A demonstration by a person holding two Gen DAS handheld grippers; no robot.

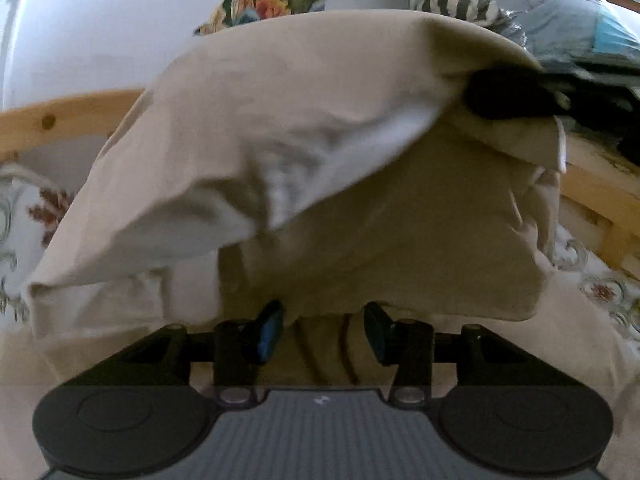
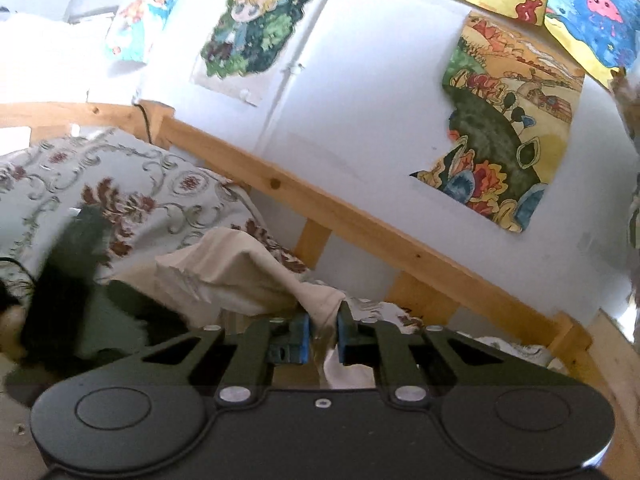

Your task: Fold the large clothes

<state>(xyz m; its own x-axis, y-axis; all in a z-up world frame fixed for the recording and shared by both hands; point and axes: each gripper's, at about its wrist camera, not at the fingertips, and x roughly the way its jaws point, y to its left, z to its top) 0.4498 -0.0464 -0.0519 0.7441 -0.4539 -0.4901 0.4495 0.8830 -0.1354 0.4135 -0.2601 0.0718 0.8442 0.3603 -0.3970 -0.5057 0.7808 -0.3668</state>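
A large beige garment [image 1: 280,128] fills the left wrist view, lifted into a drooping fold over more of the same cloth lying on the bed. My left gripper [image 1: 324,330] sits low under the fold's hanging edge, jaws apart, with only flat cloth behind the gap. A black blurred shape [image 1: 508,96], apparently the other gripper, holds up the fold's right end. In the right wrist view my right gripper [image 2: 323,330] is shut on a pinch of the beige garment [image 2: 240,272], which trails away to the left. A dark blurred shape [image 2: 76,264] stands at the left.
The bed has a floral bedspread [image 2: 120,184] and a wooden rail [image 2: 360,224] along the white wall. Drawings [image 2: 508,132] hang on the wall. A pile of striped and blue clothes [image 1: 520,12] lies at the far right in the left wrist view.
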